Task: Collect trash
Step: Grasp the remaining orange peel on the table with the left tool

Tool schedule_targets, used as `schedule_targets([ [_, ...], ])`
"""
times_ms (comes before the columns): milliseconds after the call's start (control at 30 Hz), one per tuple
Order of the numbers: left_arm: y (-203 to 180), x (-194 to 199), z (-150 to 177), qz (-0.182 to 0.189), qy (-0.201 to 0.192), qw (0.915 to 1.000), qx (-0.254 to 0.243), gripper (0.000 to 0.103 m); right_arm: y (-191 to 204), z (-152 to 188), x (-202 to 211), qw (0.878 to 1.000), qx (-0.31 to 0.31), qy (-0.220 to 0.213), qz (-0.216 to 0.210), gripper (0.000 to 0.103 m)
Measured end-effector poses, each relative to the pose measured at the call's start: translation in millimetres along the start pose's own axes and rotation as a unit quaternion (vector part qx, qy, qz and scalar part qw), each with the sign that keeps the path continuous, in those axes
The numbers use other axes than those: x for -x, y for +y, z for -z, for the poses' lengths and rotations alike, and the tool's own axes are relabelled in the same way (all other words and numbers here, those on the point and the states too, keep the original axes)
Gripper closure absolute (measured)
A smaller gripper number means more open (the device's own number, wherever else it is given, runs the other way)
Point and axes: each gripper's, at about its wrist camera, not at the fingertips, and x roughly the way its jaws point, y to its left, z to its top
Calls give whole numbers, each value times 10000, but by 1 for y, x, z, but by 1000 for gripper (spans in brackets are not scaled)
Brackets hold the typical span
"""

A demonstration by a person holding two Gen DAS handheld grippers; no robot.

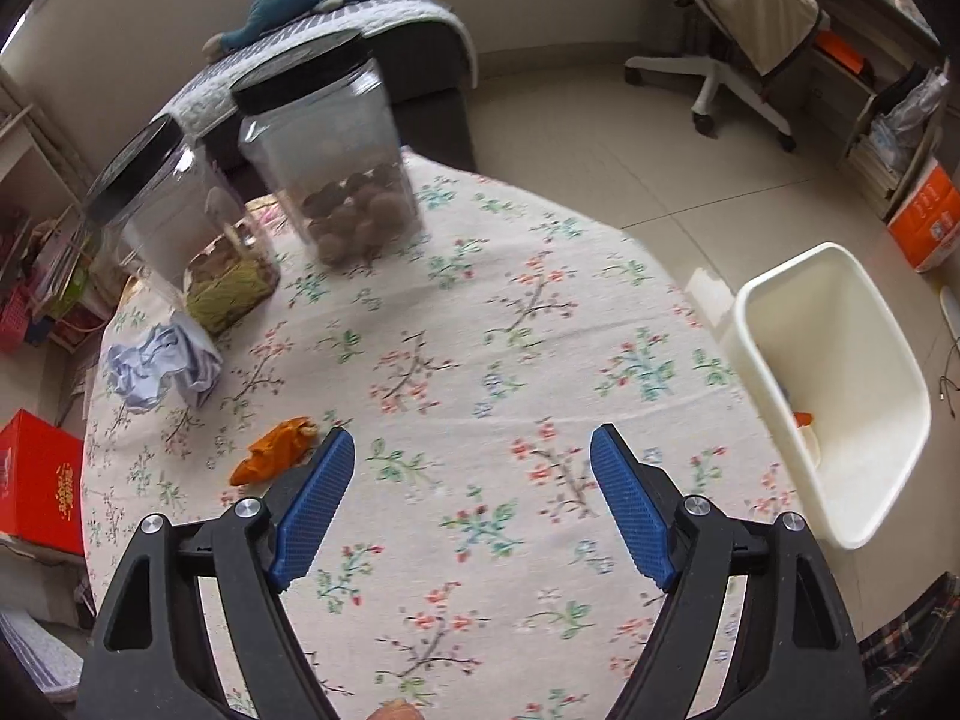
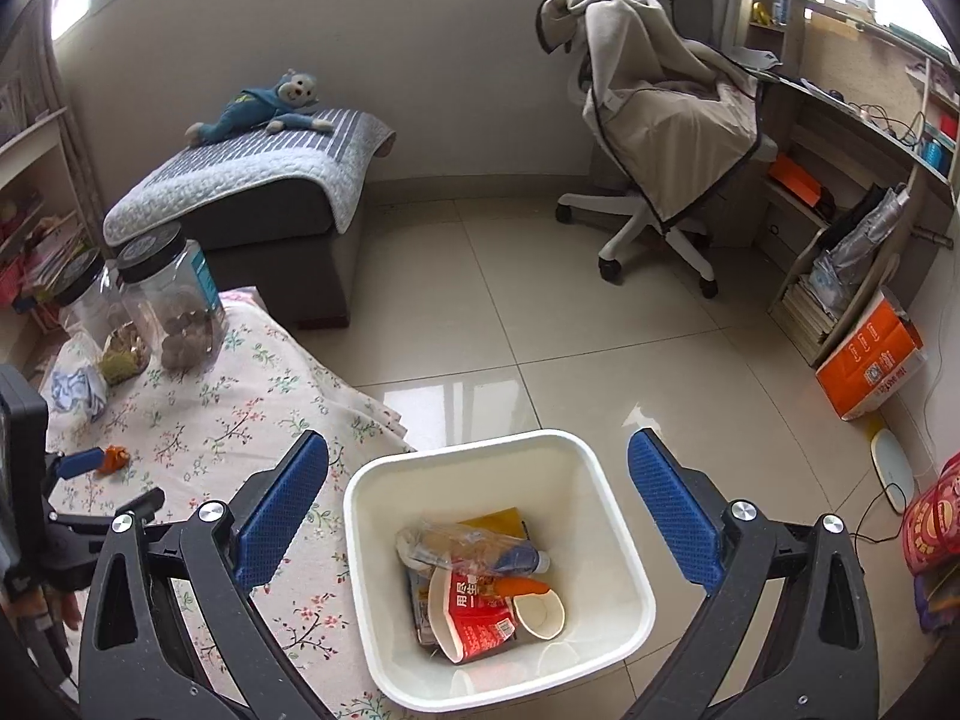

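Note:
My left gripper hangs open over the floral tablecloth, with nothing between its blue pads. A scrap of orange trash lies just left of its left fingertip. A crumpled pale paper sits farther left. The white bin stands on the floor past the table's right edge. My right gripper is open above that bin, which holds a plastic bottle, a red paper cup and other scraps. The left gripper shows at the far left beside the orange trash.
Two clear jars with black lids stand at the table's far left. Beyond are a grey ottoman with a blue stuffed toy, a draped office chair, shelves and an orange box on the tiled floor.

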Motion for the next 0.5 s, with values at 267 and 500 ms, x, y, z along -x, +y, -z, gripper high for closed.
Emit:
schedule_targets([
  [267, 85, -55, 20, -534, 393, 9971, 373, 25, 49, 2, -13, 9990, 334, 157, -271, 7],
  [500, 108, -71, 33, -146, 287, 9976, 617, 42, 78, 2, -37, 9931, 29, 692, -948, 7],
])
